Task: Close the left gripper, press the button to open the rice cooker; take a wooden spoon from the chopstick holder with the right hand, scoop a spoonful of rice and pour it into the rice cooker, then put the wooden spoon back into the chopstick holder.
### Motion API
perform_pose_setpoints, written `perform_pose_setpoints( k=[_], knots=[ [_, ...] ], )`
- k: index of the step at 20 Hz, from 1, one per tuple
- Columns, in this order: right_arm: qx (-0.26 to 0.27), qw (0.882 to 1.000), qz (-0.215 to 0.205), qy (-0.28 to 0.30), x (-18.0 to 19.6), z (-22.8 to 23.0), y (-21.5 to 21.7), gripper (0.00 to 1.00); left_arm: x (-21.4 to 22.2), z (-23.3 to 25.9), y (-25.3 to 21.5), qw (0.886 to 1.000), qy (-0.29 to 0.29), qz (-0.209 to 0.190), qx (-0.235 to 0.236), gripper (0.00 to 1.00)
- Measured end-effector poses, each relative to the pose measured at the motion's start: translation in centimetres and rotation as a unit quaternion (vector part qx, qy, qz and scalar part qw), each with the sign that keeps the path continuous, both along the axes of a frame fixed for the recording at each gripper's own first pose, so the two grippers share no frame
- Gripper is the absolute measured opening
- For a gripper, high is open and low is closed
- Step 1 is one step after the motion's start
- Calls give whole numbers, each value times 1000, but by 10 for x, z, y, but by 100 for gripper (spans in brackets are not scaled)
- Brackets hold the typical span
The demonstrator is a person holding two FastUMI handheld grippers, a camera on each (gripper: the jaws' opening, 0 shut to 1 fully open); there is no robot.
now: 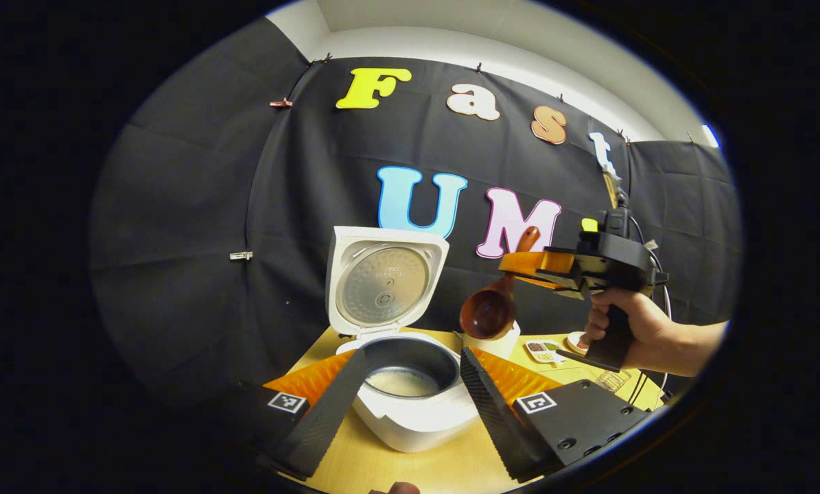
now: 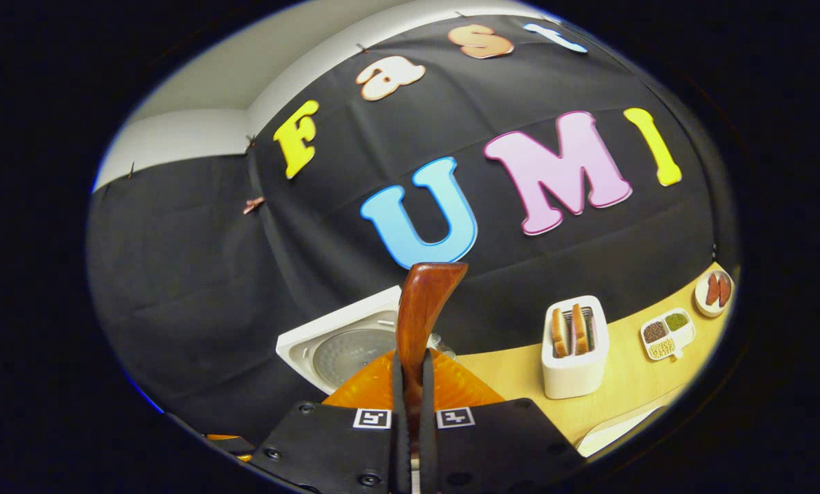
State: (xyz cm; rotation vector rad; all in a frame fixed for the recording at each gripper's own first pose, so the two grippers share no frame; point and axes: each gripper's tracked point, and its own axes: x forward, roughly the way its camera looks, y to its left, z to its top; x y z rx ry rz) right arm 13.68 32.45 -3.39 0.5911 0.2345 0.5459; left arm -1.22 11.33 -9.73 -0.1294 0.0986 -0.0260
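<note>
Rice cooker (image 1: 410,405): on the desk (image 1: 410,470), lid (image 1: 382,285) raised, rice in the pot. Left hand-held gripper (image 1: 404,405): fingers spread wide, holding nothing, either side of the cooker. Right hand-held gripper (image 2: 413,412): clamped on the wooden spoon (image 2: 420,315) handle; bowl hangs above a white holder (image 1: 495,343), right of the cooker.

Black cloth (image 1: 197,206) hangs as the booth's wall, creased in long folds and pinned along its top edge with small clips (image 1: 280,103). Above it a white wall (image 1: 492,48) meets in a corner, evenly lit. The light wooden surface (image 2: 512,374) runs along the foot of the cloth, pale yellow and smooth, catching soft overhead light.
</note>
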Motion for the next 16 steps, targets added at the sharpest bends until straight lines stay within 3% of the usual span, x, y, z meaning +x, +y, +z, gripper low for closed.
perform_pose_setpoints(
  k=[4,9,16],
  knots=[
    [16,999,-47,3,-7,-5,-71,9,5,4,-26,1000,-3,-17,-1,95],
    [-23,993,-116,0,-17,-28,-172,10,11,9,-55,999,-2,-33,8,95],
    [-84,971,-223,9,-28,-66,-319,9,25,15,-91,999,1,-37,9,96]
  ],
)
